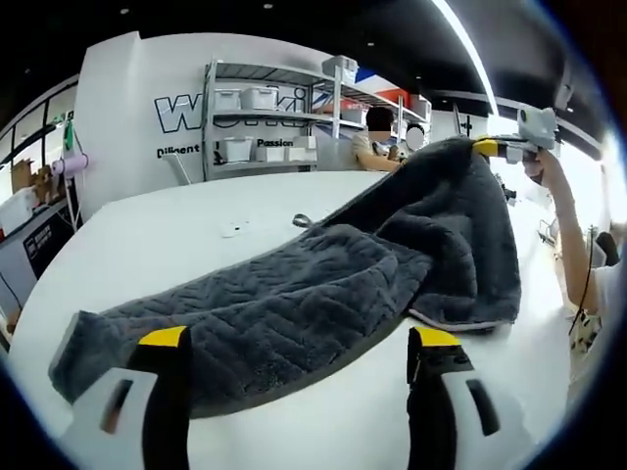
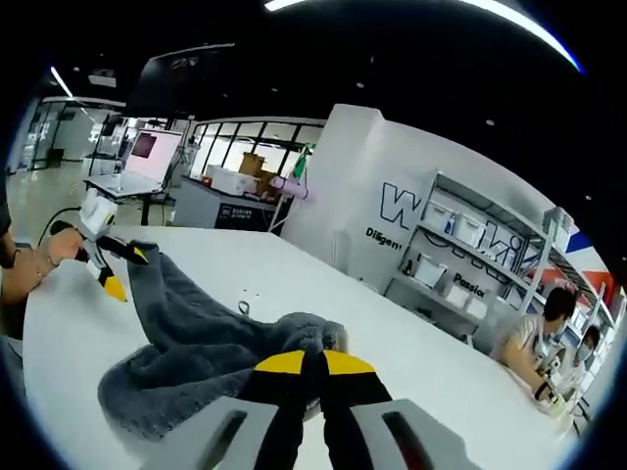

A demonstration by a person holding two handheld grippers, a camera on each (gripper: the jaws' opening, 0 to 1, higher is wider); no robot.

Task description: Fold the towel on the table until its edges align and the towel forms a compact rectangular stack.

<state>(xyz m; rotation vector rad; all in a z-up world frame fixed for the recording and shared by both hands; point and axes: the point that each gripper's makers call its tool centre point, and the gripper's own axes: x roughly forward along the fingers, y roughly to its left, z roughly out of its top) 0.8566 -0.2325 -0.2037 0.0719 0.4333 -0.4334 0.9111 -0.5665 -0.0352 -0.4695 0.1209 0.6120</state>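
One dark grey towel (image 1: 323, 294) lay partly on the white table (image 1: 147, 245), its near end spread flat and its far right part lifted off the surface.

Left gripper view: the left gripper (image 1: 299, 357) hovered just above the near edge of the towel, its two yellow-tipped jaws spread wide with nothing between them. The towel's underside and the edge nearest this gripper were hidden behind its own bulk. The right gripper (image 1: 495, 147) appeared at upper right, at the raised corner of the towel; its jaw tips were buried in the cloth and hard to make out from here. A hand (image 1: 549, 166) held it, cut off by the edge of the view.

Right gripper view: the right gripper (image 2: 313, 364) had its two yellow tips pressed together, clenched on a bunched fold of towel (image 2: 216, 357). The left gripper (image 2: 108, 264) showed at far left, jaws apart, near the far end of the towel.

Small items on the table (image 2: 411, 352) beyond the towel: one dark loop-shaped object (image 1: 301, 221) and one small white piece (image 1: 233, 231); neither could be identified.

Background: one metal shelving unit (image 1: 265, 117) with several white bins, count uncertain. Two people (image 2: 549, 333) sat at the far side of the table, partly cut off.
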